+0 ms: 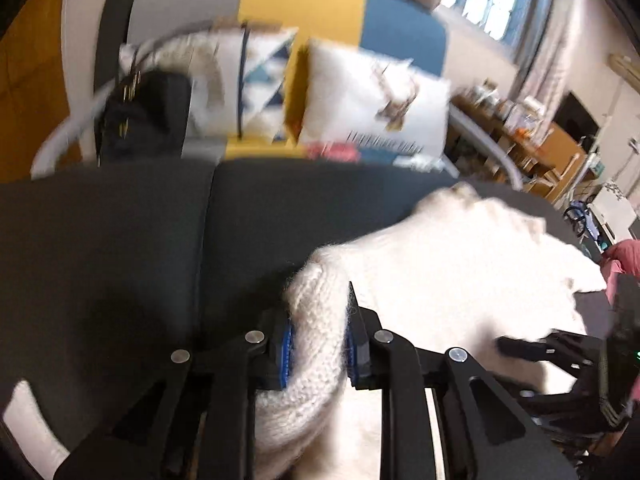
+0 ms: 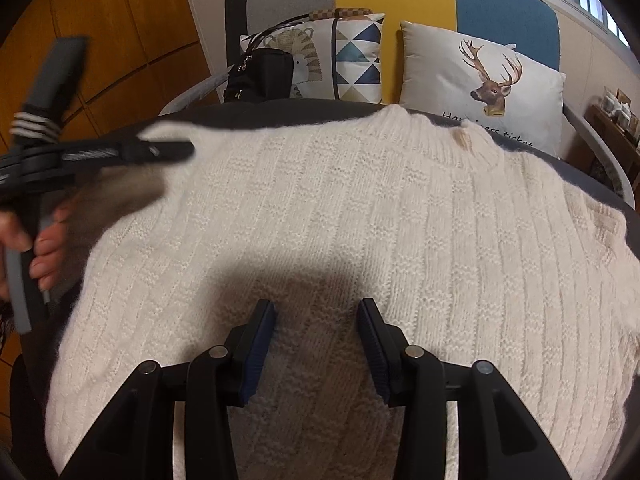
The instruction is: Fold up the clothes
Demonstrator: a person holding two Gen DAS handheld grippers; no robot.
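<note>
Item: white knit sweater [image 2: 340, 208], spread flat on dark sofa seat [image 1: 120, 240], collar toward back edge by the cushions [image 2: 480, 80].
L gripper [image 1: 318, 344]: jaws narrow, clamped on a rolled sleeve/side fold at sweater's left edge.
R gripper [image 2: 316, 344]: jaws half-wide, over mid-body near front edge; nothing pinched.
Risks: thick knit slips from L pads if pulled fast; body drags w/ fold unless R pins it → crooked crease; stretch.

A white knitted sweater [image 2: 340, 216] lay spread flat. The right gripper [image 2: 316, 340] stood over its lower part, jaws apart. At left, a hand [image 2: 44, 244] held the left gripper [image 2: 172, 150].
</note>
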